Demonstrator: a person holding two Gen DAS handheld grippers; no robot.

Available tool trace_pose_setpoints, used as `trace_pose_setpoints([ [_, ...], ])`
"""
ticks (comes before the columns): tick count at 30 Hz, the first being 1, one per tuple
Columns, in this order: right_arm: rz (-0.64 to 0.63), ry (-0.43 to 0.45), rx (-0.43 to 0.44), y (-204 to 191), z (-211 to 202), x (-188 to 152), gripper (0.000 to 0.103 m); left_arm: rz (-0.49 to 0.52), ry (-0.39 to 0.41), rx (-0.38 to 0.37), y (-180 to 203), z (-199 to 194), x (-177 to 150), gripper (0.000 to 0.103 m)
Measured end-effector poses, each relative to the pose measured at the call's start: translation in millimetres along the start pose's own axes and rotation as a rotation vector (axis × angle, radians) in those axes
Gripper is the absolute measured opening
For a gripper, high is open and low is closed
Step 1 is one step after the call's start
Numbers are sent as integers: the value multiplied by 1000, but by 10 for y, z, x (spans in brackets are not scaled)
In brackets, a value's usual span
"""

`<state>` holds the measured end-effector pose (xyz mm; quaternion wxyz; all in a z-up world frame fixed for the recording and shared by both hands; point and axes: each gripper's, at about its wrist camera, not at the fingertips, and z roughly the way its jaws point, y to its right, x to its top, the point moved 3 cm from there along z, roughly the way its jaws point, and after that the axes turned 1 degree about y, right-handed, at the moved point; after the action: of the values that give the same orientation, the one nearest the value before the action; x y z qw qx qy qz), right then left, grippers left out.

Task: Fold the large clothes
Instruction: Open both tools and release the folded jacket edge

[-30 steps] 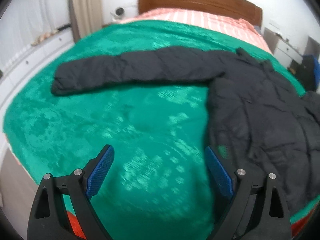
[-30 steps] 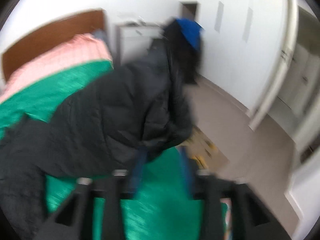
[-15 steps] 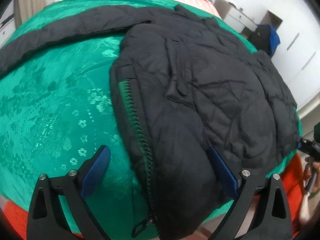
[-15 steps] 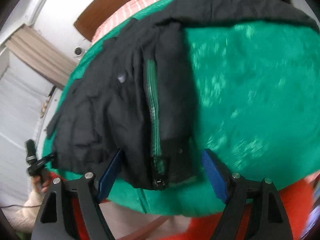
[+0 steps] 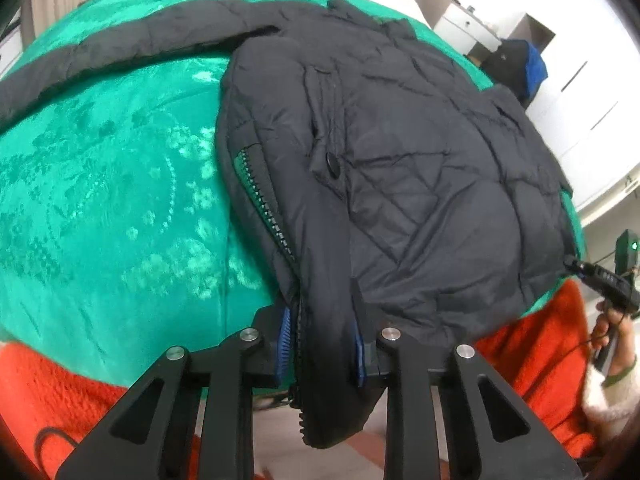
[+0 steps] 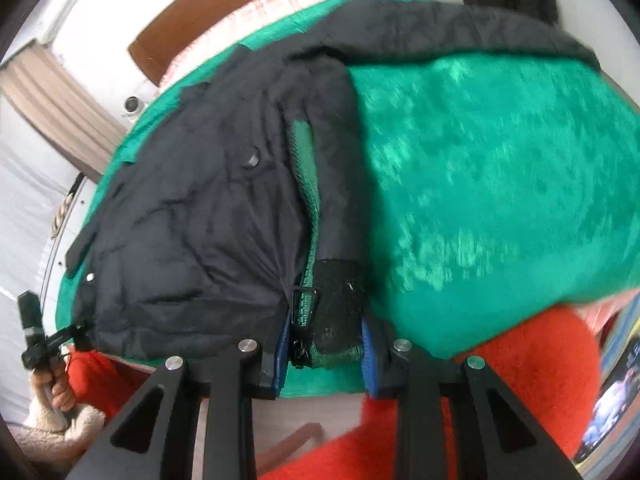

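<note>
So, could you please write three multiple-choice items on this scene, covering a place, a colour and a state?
1. Where does the black jacket lie?
A. on the green bedspread
B. on the floor
C. on a chair

2. What colour is the tape of the jacket's zipper?
A. yellow
B. green
C. white

3. What is between the fingers of the left gripper?
A. nothing
B. a pillow
C. the jacket's bottom edge

Answers: 1 A, the jacket is spread over the bedspread. 2 B, green tape runs beside the teeth. 3 C, the closing blue pads flank the hem at the bed's edge.

Left tongs [image 5: 322, 346] closing on jacket [image 5: 400, 168] hem
</note>
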<state>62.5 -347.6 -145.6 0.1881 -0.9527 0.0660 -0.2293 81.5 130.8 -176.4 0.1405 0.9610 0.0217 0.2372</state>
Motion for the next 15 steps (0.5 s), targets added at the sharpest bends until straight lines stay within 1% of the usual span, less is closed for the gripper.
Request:
trace_pose_setpoints([
  [1, 18, -2, 5, 15, 53, -5, 29, 8, 2, 13, 12, 18, 15, 25],
  [2, 18, 4, -1, 3, 66, 8, 30, 11, 1, 21, 14, 26, 42, 28],
  [3, 0, 19, -18, -37, 41, 27, 34, 15, 4, 35, 16, 17, 71, 31],
  [4, -15, 33, -32, -57, 2, 33, 37, 18, 10, 48, 23, 3, 97, 37],
  [5, -40, 56, -49, -94, -53, 49, 41, 19, 23, 63, 39, -18, 127, 47],
  [6, -54, 70, -58, -109, -92, 47, 52, 18, 44, 84, 25, -80, 144, 54],
  [7, -77, 96, -75, -132, -171, 46, 66, 14, 77, 104, -4, -184, 136, 71],
  [8, -99, 125, -98, -150, -257, 42, 71, 6, 120, 123, -15, -278, 177, 82],
  [9, -110, 145, -114, -165, -302, 59, 75, -5, 172, 141, -35, -393, 219, 86],
  [10, -134, 181, -145, -198, -391, 62, 75, -17, 225, 158, -47, -504, 262, 93],
  [11, -147, 196, -158, -211, -439, 56, 76, -31, 286, 182, -70, -622, 314, 99],
  [12, -172, 231, -180, -265, -509, 62, 79, -46, 351, 221, -106, -729, 370, 101],
  [13, -187, 255, -192, -294, -557, 55, 86, -58, 405, 256, -157, -820, 389, 102],
  [14, -204, 290, -206, -345, -600, 58, 89, -68, 464, 297, -201, -873, 437, 103],
  [15, -210, 307, -211, -365, -618, 59, 94, -73, 503, 331, -250, -896, 472, 103],
])
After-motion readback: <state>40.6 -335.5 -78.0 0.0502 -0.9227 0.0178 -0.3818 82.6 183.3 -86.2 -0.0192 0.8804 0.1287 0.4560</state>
